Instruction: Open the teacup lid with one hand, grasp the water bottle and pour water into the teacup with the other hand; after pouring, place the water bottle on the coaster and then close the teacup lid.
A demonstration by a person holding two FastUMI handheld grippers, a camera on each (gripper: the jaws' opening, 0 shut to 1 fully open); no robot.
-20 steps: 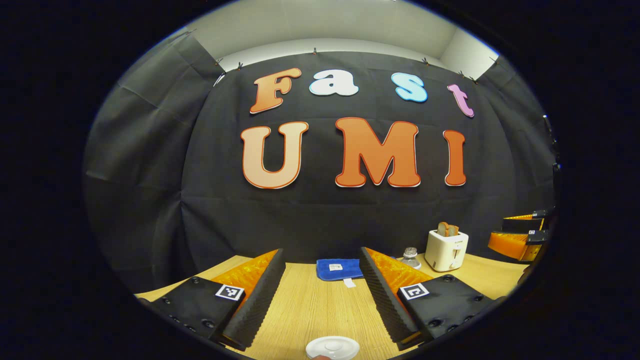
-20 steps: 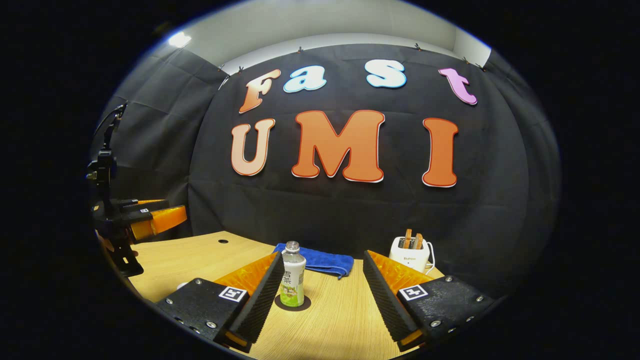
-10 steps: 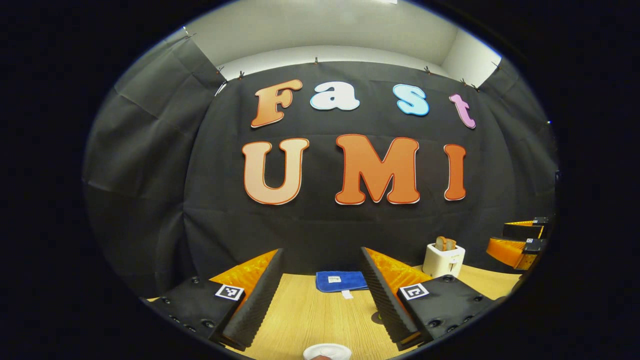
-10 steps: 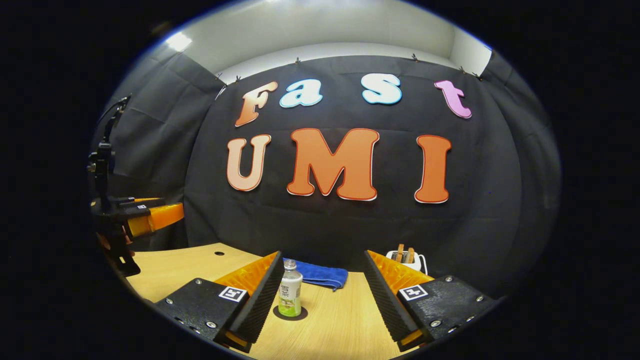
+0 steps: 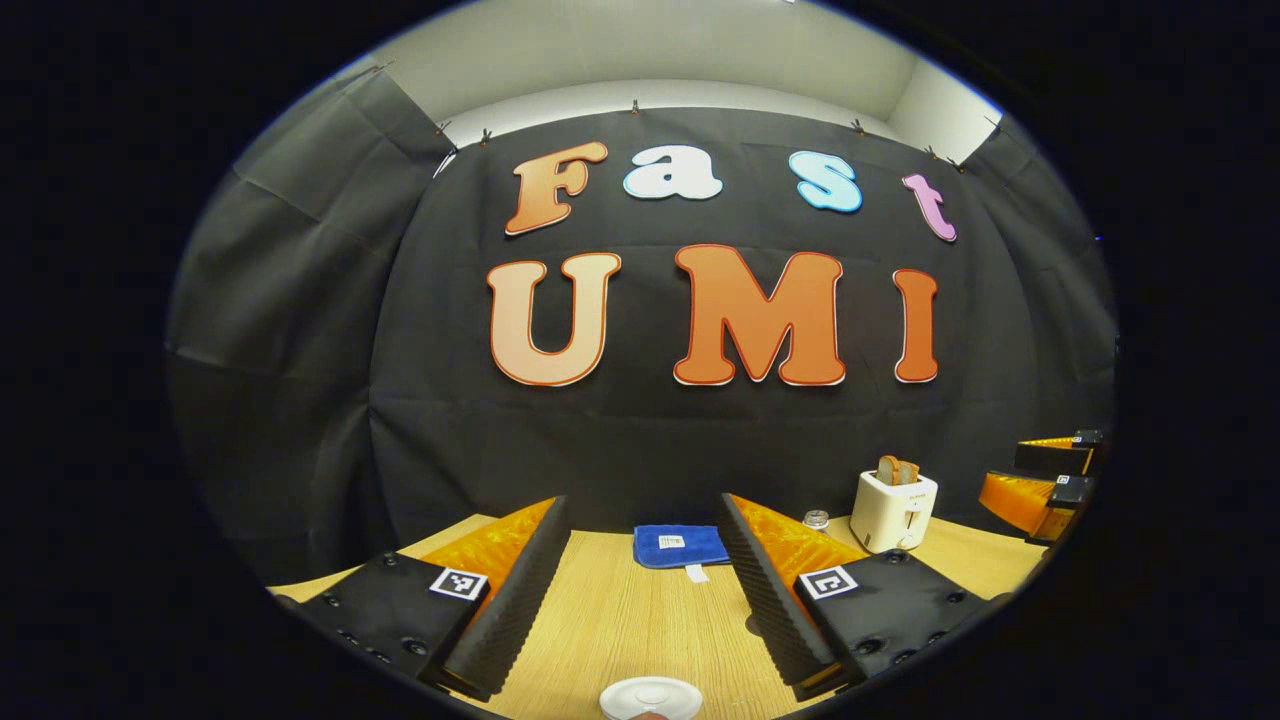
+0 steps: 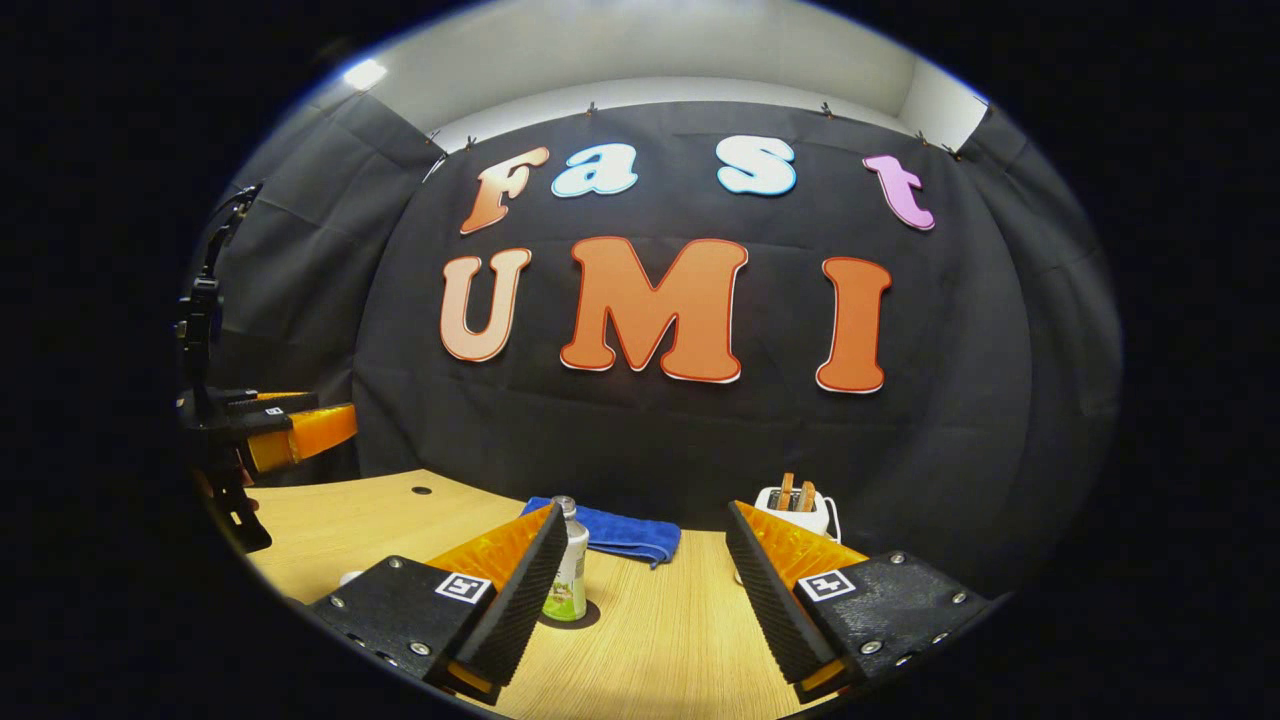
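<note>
on your pale wooden table (image 6: 660, 640) the clear green-labelled water bottle (image 6: 568, 570) stands on its dark round coaster (image 6: 585, 614) and the round white teacup lid (image 5: 650, 697) sits low between your left gripper (image 5: 640, 590) fingers, both it and your right gripper (image 6: 645, 590) splayed and empty, having only drifted slightly, so lid and bottle lie as either end of the task would leave them.

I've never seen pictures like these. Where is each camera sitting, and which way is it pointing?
Left gripper view: rides on the left gripper, facing the table; its open fingers frame the teacup lid.
Right gripper view: rides on the right gripper; its fingers point past the water bottle.
Both share the blue cloth, toaster and wall.
</note>
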